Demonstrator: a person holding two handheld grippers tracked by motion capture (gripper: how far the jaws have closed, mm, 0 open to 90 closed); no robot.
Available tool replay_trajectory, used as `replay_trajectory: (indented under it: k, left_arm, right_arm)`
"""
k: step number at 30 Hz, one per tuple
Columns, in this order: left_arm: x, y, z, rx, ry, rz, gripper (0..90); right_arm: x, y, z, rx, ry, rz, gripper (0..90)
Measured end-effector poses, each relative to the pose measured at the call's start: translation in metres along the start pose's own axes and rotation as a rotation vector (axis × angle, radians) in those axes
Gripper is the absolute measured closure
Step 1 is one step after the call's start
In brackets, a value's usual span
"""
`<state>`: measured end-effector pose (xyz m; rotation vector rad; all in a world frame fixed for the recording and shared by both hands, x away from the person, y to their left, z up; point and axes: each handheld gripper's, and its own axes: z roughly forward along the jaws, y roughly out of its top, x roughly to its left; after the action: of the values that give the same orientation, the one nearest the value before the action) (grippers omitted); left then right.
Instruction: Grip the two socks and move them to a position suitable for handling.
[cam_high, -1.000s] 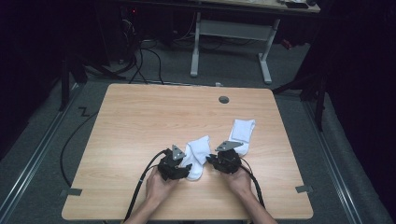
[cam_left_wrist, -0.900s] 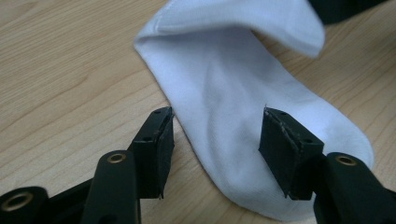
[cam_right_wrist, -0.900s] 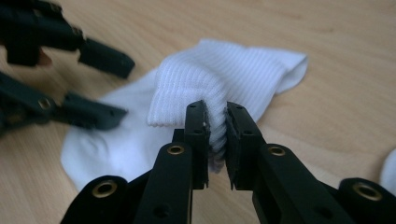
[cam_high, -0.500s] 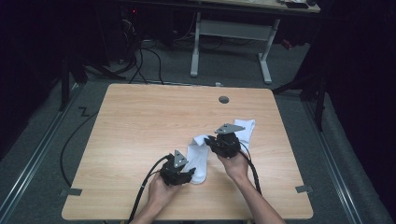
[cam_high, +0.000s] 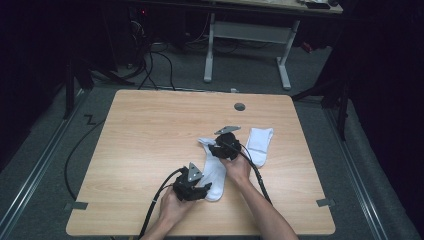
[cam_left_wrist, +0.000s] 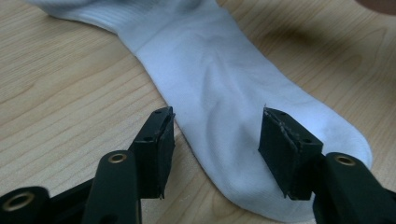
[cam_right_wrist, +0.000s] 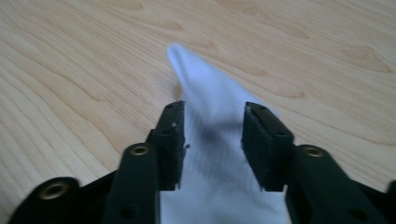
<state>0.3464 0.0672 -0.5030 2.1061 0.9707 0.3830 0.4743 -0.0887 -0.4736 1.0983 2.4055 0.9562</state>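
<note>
Since a second ago the right gripper (cam_high: 216, 148) has carried the cuff of the near sock (cam_high: 214, 170) away from the person, stretching it flat on the table (cam_high: 150, 125), and its jaws have just been opening, the cloth loose between them. Left gripper (cam_high: 204, 189) hovers wide apart astride the toe, with the second sock (cam_high: 260, 145) just beside
</note>
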Motion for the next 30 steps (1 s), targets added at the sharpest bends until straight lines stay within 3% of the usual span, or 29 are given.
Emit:
replay_trajectory:
  k: [4,6,10,11,13,17,19,22,23,26,28,30]
  left_arm:
    - [0.006,0.005,-0.001,0.01,0.008,-0.023,43.5]
    - [0.009,0.008,-0.003,-0.004,0.015,-0.033,43.9]
    - [0.018,0.018,-0.004,-0.013,0.03,-0.056,44.7]
    - [0.021,0.021,-0.002,-0.008,0.038,-0.063,45.0]
    - [0.022,0.023,0.0,-0.001,0.043,-0.063,45.0]
    - [0.019,0.022,0.006,0.051,0.061,-0.025,44.8]
    - [0.013,0.019,0.006,0.06,0.057,-0.005,44.5]
    - [0.008,0.02,0.004,0.054,0.072,0.046,44.5]
    - [0.01,0.023,0.003,0.044,0.087,0.04,44.6]
    - [0.024,0.035,0.004,0.027,0.067,-0.025,46.9]
    - [0.033,0.042,0.01,0.052,0.046,-0.044,51.5]
    - [0.039,0.048,0.018,0.071,0.056,-0.054,52.1]
  right_arm:
    - [-0.001,-0.005,-0.019,-0.07,0.015,0.022,54.3]
    - [-0.001,-0.009,-0.032,-0.082,0.026,0.003,56.5]
    - [0.006,-0.031,-0.05,-0.049,0.055,-0.02,58.5]
    - [0.01,-0.045,-0.051,-0.022,0.063,-0.029,58.4]
    - [0.011,-0.051,-0.05,-0.006,0.074,-0.012,58.3]
    - [0.012,-0.072,-0.043,0.026,0.09,0.016,55.4]
    - [0.012,-0.075,-0.043,0.01,0.081,0.013,54.9]
    - [0.011,-0.077,-0.043,-0.002,0.071,-0.032,54.7]
    - [0.011,-0.078,-0.043,-0.004,0.071,-0.044,54.6]
    - [0.011,-0.078,-0.044,-0.001,0.08,-0.063,54.9]
    - [0.01,-0.077,-0.044,0.002,0.083,-0.06,56.7]
    - [0.01,-0.077,-0.042,-0.007,0.088,-0.072,58.4]
